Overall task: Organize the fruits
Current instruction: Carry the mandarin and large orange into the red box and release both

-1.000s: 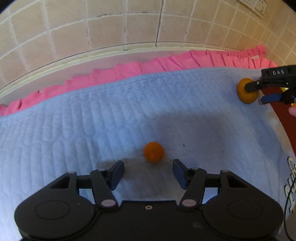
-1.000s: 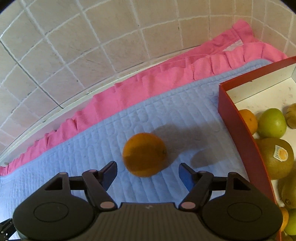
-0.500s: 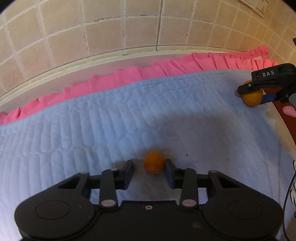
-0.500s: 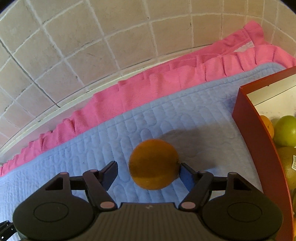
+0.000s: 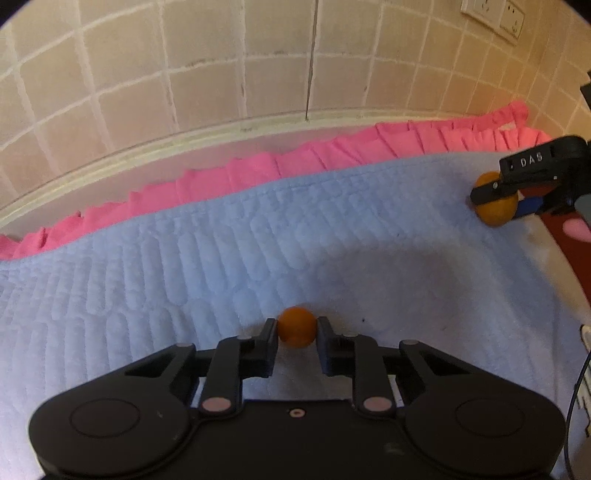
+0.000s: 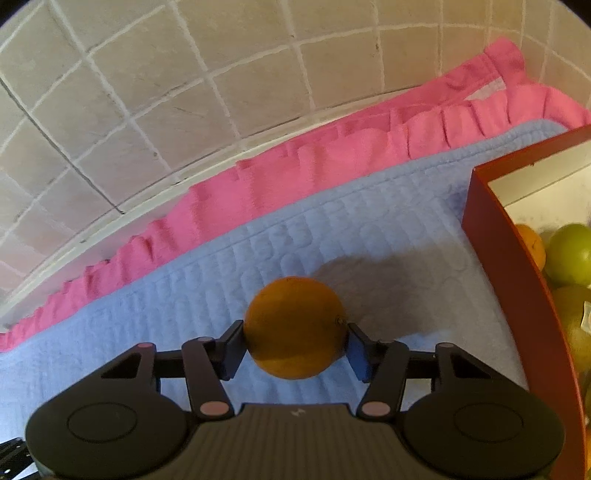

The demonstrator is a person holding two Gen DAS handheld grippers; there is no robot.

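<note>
Left gripper [image 5: 297,341]: I see both fingers pressed against the small orange [image 5: 297,331], clenched on it low over the blue quilt [image 5: 184,266].
Right gripper [image 6: 295,343]: clamped on the large orange [image 6: 295,326], one finger on each side; from my left camera it shows far right [image 5: 517,199] with the same large orange [image 5: 495,212] between its fingers.
Small orange: only my left camera shows it; the right camera does not.
Box [image 6: 517,258]: red wall, white inside, at the right edge of the quilt; clear only in my right camera.
Box contents: an orange fruit [image 6: 532,245], a green apple [image 6: 569,253], more fruit below, partly cut off.
Pink frill [image 5: 295,162]: runs along the quilt's far edge, below the tiled wall [image 5: 221,74].
Wall sockets [image 5: 487,14]: top right, left camera only.
</note>
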